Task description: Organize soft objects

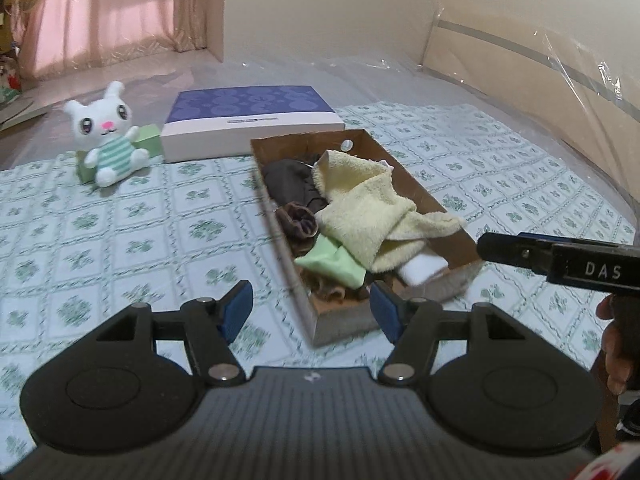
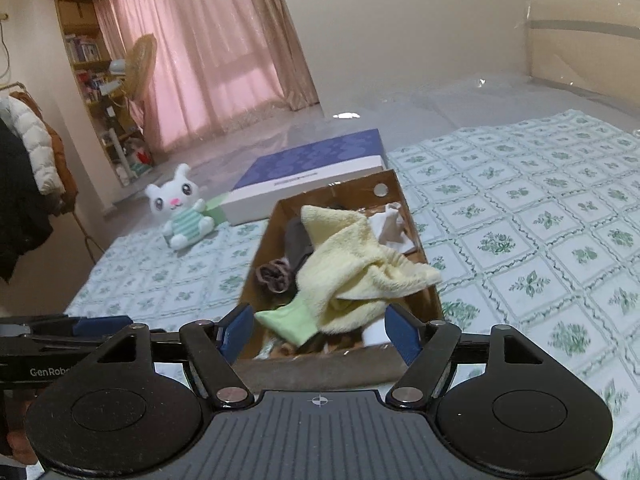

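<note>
A shallow cardboard box [image 1: 416, 184] [image 2: 404, 208] lies on the bed, holding a yellow towel [image 1: 360, 216] [image 2: 352, 264], a green cloth [image 1: 332, 260] [image 2: 288, 320], rolled brown socks [image 1: 298, 224] [image 2: 274, 276], a dark cloth [image 1: 288, 178] and a white cloth [image 2: 390, 222]. A white bunny plush [image 1: 108, 136] [image 2: 182, 212] in a striped shirt sits apart, at the far left. My left gripper [image 1: 312, 310] is open over the box's near corner, nothing between its pads. My right gripper [image 2: 320, 330] hovers open above the box's near end, holding nothing.
A purple-and-white flat box [image 1: 248, 116] [image 2: 308, 176] lies behind the cardboard box. A green block [image 1: 148, 140] stands behind the plush. The bed carries a green-patterned sheet [image 1: 120, 220]; plastic film covers its far part. Coats [image 2: 28, 184], shelves and a fan stand at the left.
</note>
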Available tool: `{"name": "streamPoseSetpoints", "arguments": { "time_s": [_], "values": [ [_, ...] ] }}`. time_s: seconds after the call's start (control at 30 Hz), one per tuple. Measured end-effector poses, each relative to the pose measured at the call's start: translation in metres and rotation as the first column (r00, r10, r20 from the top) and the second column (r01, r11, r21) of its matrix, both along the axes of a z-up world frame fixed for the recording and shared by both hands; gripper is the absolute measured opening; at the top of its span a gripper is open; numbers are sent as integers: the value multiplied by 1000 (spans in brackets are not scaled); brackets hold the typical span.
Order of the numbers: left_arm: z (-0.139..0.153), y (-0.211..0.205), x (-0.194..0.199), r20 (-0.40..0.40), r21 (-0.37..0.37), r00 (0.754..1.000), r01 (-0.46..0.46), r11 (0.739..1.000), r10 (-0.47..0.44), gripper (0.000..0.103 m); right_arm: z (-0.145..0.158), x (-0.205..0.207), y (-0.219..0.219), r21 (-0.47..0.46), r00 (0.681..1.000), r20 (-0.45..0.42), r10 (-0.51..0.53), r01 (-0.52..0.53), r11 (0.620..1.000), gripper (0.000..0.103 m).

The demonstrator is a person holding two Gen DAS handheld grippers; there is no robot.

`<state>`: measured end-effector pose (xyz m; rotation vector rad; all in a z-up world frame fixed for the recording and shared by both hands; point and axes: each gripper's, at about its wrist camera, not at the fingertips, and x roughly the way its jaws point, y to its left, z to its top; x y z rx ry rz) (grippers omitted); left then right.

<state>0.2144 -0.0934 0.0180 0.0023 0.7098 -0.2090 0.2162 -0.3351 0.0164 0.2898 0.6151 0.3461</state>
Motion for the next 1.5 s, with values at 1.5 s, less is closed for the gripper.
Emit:
{"name": "streamPoseSetpoints", "arguments": {
  "time_s": [1.5],
  "values": [
    [-53, 62, 44, -66, 52, 982, -176, 983, 179, 62, -67, 75, 5, -109, 998, -51, -38, 33, 993, 38]
  ]
}}
